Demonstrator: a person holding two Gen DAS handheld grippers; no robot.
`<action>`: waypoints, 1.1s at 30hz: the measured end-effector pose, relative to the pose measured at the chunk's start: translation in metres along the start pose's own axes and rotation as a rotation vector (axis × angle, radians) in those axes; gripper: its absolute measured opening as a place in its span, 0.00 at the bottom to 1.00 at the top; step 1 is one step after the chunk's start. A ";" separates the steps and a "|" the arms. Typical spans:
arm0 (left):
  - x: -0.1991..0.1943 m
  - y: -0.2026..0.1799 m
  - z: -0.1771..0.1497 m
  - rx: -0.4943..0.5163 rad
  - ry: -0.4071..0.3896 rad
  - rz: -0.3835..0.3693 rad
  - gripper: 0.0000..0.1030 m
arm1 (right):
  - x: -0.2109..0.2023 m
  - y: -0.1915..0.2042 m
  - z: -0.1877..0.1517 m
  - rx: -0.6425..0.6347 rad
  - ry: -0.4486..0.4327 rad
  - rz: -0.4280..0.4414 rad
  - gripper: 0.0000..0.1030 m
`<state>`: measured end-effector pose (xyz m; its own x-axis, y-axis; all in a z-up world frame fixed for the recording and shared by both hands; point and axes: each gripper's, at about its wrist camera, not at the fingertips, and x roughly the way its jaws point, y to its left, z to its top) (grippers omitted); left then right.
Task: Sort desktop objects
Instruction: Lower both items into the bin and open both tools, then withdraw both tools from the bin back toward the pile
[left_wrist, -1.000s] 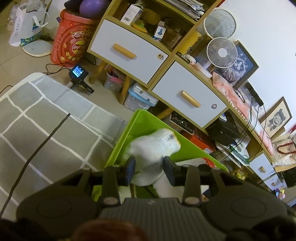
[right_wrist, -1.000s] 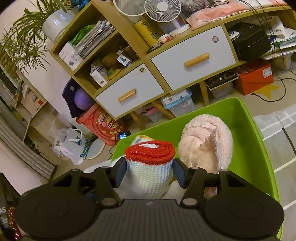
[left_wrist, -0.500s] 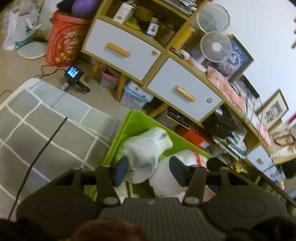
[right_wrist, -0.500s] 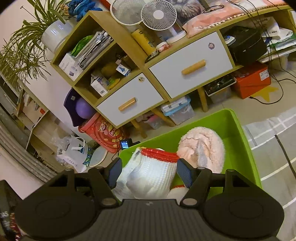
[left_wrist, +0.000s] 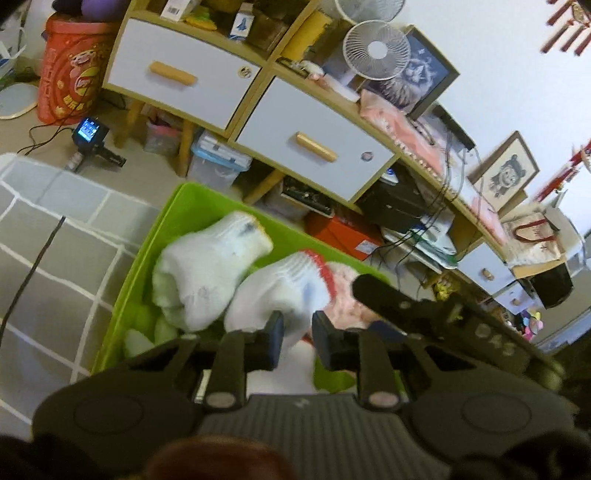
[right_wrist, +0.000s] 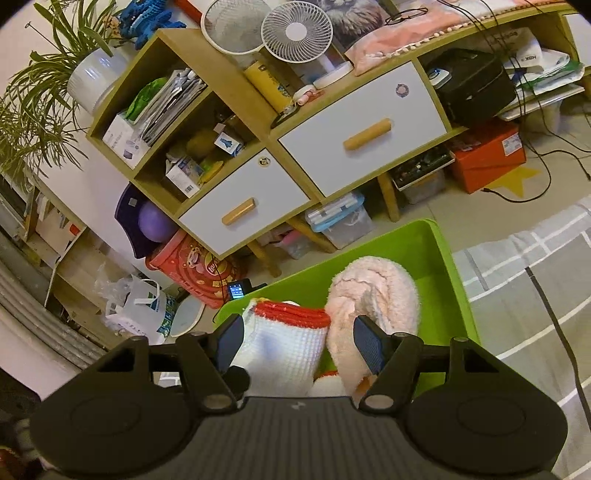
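A green bin (left_wrist: 173, 218) (right_wrist: 445, 291) holds a white glove with a yellow cuff (left_wrist: 207, 269), a white glove with a red cuff (left_wrist: 280, 284) (right_wrist: 284, 343) and a pink fluffy roll (right_wrist: 373, 291). My left gripper (left_wrist: 298, 332) is shut just over the lower end of the red-cuffed glove. White fabric shows in the slit between its pads, and I cannot tell whether they pinch it. My right gripper (right_wrist: 297, 343) is open around the same glove. Its left pad is close to the knit and its right pad stands apart, in front of the pink roll.
Behind the bin stands a wooden shelf unit with two white drawers (left_wrist: 177, 74) (right_wrist: 369, 133), with boxes and cables under it. A grey checked rug (left_wrist: 55, 258) with a black cable (left_wrist: 33, 266) lies beside the bin. A red drum (left_wrist: 70, 70) and a small camera (left_wrist: 88, 133) are on the floor.
The left gripper let go of the yellow-cuffed glove, shifted right and shut. The right gripper opened off the red-cuffed glove, which now stands in the bin against the pink roll.
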<state>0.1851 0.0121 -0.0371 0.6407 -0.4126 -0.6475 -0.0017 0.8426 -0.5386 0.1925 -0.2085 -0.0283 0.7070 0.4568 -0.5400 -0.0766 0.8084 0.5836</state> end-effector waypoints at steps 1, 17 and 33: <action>0.003 0.002 -0.001 -0.007 0.002 0.010 0.18 | 0.000 0.000 0.000 -0.003 0.003 -0.003 0.65; 0.004 0.013 -0.005 -0.057 0.012 0.054 0.45 | -0.007 -0.004 -0.001 -0.020 0.074 -0.047 0.65; -0.057 -0.016 -0.008 0.028 0.053 0.143 0.99 | -0.072 0.024 0.007 -0.035 0.133 -0.115 0.83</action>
<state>0.1423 0.0194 0.0044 0.5941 -0.3043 -0.7446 -0.0681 0.9033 -0.4235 0.1447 -0.2242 0.0290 0.6134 0.4037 -0.6788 -0.0264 0.8695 0.4932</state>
